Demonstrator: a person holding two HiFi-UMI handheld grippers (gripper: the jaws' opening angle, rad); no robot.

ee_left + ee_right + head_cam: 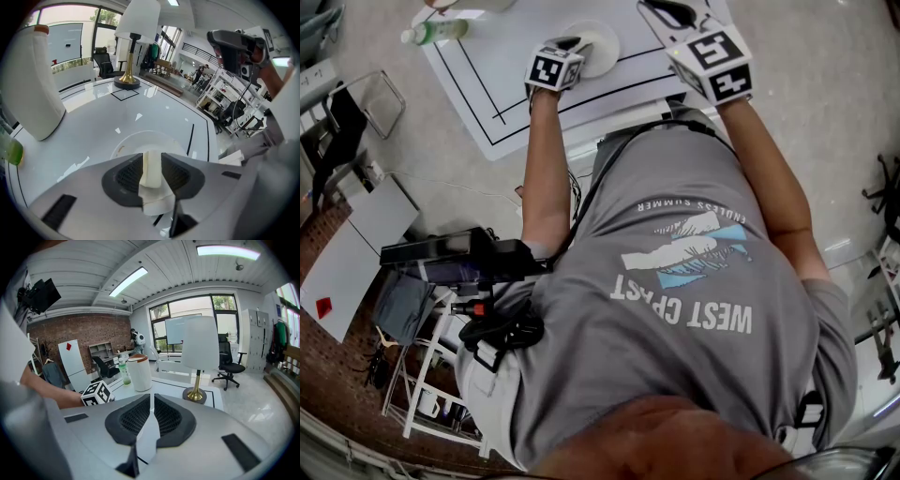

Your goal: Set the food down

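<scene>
food — pale cream slab; pinched in left gripper; over plate

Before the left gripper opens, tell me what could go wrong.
1. The left gripper holds the pale food piece near the edge of the white plate, not over its middle; dropped here it may land on the rim or the table.
2. The piece looks soft and sags below the pads, so it might stick to one pad or tear on release.
</scene>
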